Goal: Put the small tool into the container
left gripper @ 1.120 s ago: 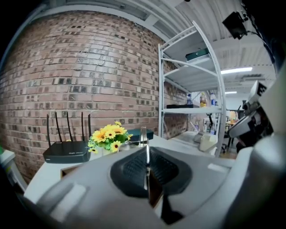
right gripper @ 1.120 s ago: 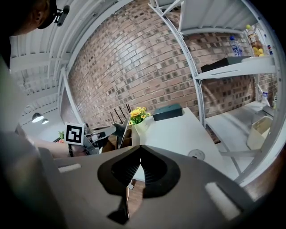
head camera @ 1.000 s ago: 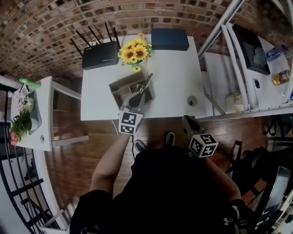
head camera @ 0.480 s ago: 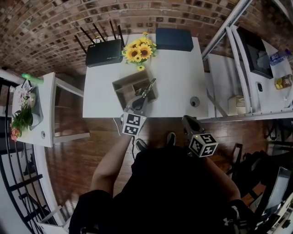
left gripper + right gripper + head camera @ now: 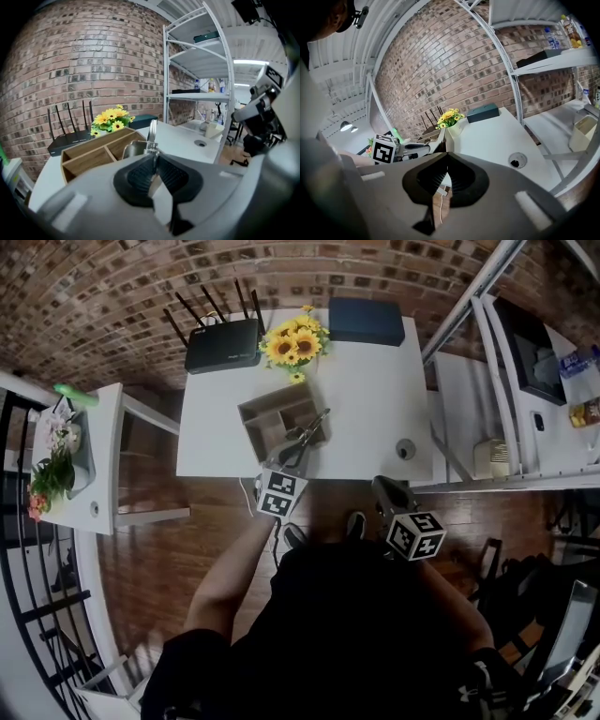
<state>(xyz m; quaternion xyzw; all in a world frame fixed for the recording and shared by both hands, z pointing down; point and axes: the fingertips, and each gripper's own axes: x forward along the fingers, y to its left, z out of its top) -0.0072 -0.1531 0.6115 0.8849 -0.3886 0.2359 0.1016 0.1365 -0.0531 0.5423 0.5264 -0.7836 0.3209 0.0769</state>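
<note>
Pads (image 5: pixel 138 176) of the left gripper (image 5: pixel 152 152) stood almost together, having just been opening a little, and their tips still met on the small tool (image 5: pixel 151 133). That metal tool stuck out past the jaws, tilted up and away, over the right-hand end of the wooden container (image 5: pixel 93 152). Whether it touched the compartment floor could not be told.

A second before, the head view had shown the tool held higher, its far tip reaching past the container's back rim. Now the tool lay lower against the container's right end, and the gripper's marker cube sat nearer the front edge of the white table (image 5: pixel 375 399).

Jaws of the right gripper (image 5: pixel 446 157) were pressed together at the tips with nothing between them. It hung off the table's front edge, well apart from the container, much where it had been earlier.

Sunflowers (image 5: pixel 295 341), a black router (image 5: pixel 223 343) and a dark box (image 5: pixel 366 322) stood along the table's far edge, unmoved on the table.
</note>
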